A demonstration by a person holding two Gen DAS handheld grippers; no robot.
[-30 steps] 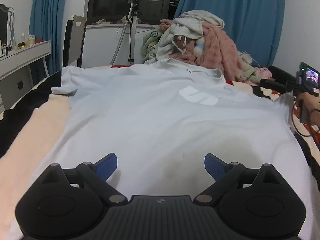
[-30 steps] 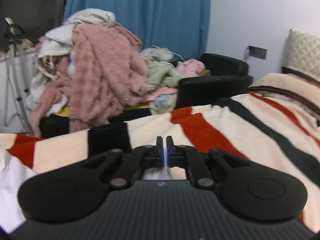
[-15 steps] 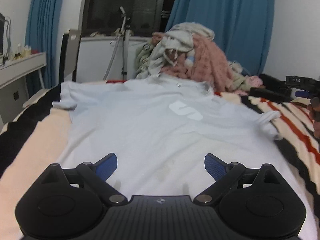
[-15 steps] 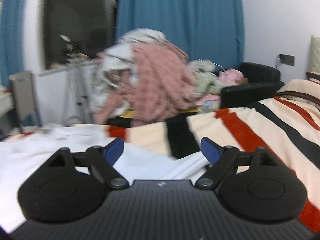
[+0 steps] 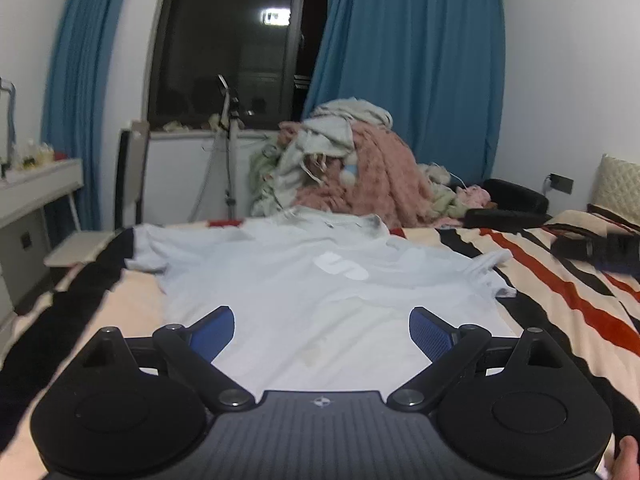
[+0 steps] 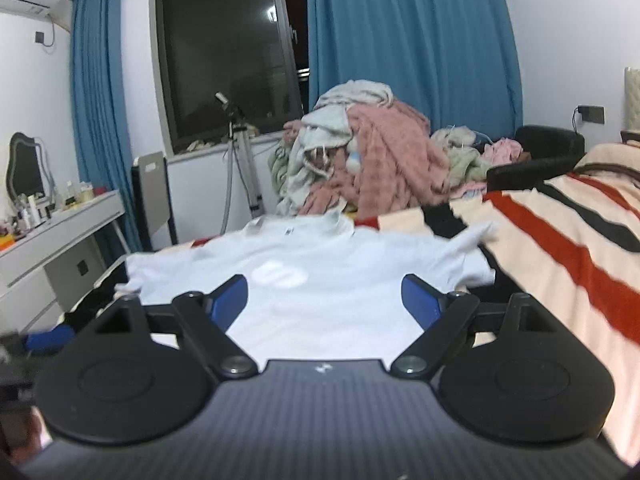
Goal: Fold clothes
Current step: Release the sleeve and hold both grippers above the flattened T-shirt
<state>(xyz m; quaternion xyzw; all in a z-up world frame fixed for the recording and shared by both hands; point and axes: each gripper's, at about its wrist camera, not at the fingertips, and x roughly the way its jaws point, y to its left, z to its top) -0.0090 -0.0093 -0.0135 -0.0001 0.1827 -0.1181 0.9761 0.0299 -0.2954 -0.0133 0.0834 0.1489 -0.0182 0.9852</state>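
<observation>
The white T-shirt's (image 5: 304, 300) near hem is hidden beneath the left claw (image 5: 322, 330). Right of it, a dark object (image 5: 596, 248) is blurred beyond recognition.

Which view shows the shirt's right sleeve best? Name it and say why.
Left wrist view: the white T-shirt's right sleeve lies in full sight, crumpled against the striped blanket. In the right wrist view the sleeve is motion-blurred and partly behind a fingertip.
</observation>
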